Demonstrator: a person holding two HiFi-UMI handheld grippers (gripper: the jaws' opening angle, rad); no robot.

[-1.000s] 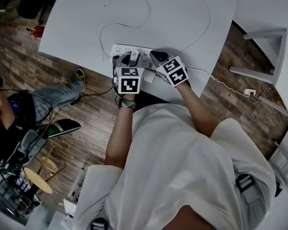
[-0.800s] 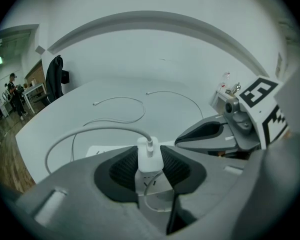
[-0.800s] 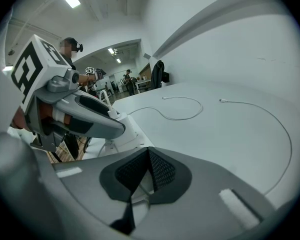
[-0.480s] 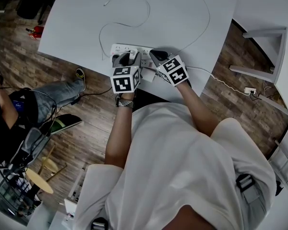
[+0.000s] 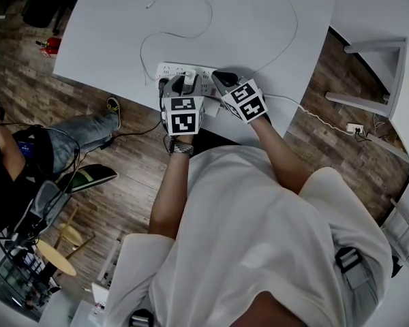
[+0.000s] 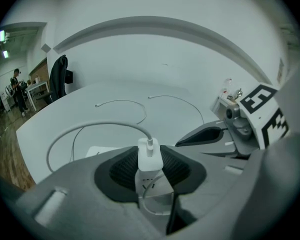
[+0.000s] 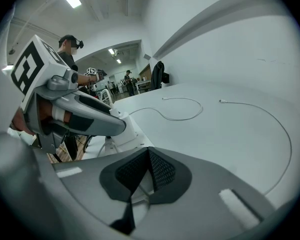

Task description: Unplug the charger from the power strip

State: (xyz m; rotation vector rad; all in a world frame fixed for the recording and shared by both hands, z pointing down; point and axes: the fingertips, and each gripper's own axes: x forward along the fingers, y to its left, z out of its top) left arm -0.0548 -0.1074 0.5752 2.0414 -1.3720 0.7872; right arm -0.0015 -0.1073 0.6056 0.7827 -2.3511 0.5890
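Fingers [image 6: 121, 170] of our left gripper [image 6: 150, 173] have just been closing and pinch the charger [image 6: 150, 156]; our right gripper [image 7: 149, 156] is closed on nothing. On the table [image 5: 259, 19] the strip [image 5: 172, 69] holds that charger, seemingly plugged in, and could lift with it unless we pin it; a tilted pull may slip our grip.
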